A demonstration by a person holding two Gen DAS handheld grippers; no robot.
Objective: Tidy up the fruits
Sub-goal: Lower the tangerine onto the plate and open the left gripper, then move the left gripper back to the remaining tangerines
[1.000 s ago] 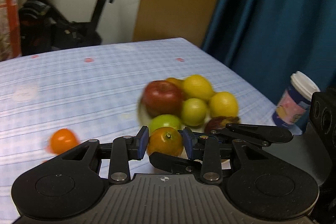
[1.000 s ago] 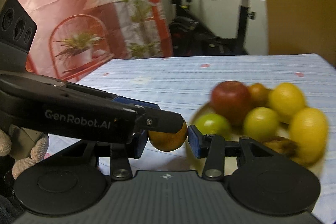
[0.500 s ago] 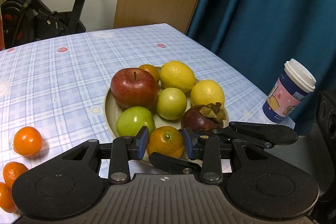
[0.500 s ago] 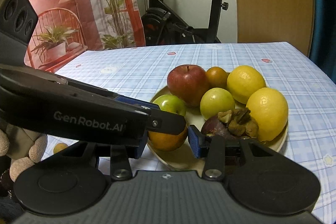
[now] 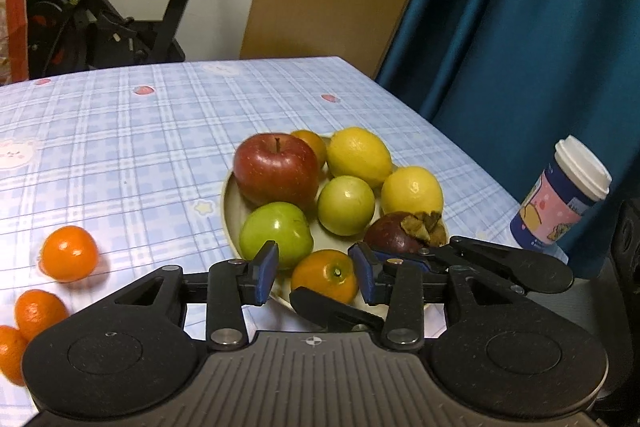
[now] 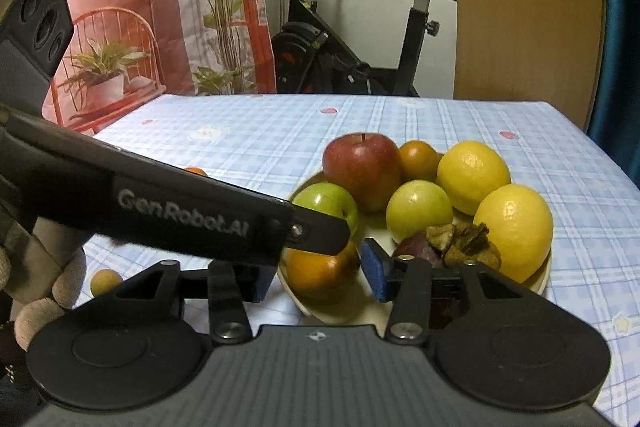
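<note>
Checked blue cloth covers the worktop (image 5: 120, 155); exercise bike and teal curtain behind.

Left gripper (image 5: 316, 271): jaws have just been opening and stand narrowly apart, clear gaps on both sides of the small orange (image 5: 325, 275) between them. Pads not pressing.

Right gripper (image 6: 316, 269): jaws have just been opening too; the same orange (image 6: 322, 271) sits between them, the right pad clear of it. The left pad is hidden behind the other gripper's finger, so contact there cannot be told.

Orange: resting at the near edge of the plate (image 5: 230, 203), just beside the green apple (image 5: 276, 233) and the mangosteen (image 5: 404, 233).

Plate contents, outward: red apple (image 5: 276, 171), a pale green round fruit (image 5: 346, 205), two lemons (image 5: 412, 189), one more orange at the back.

Step in hand, as judged: release of the orange onto the plate. To do it well, open both pairs of jaws enough to clear the fruit, then draw straight back and slightly up, one gripper at a time, so neither finger nudges the orange off the rim.

Loose on the worktop: three oranges at the left (image 5: 70, 253), one cut off by the frame edge; a small tan fruit (image 6: 105, 281), kind unclear.

Paper cup (image 5: 560, 199) near the right edge.

Hidden: the plate's near rim, under both grippers.
</note>
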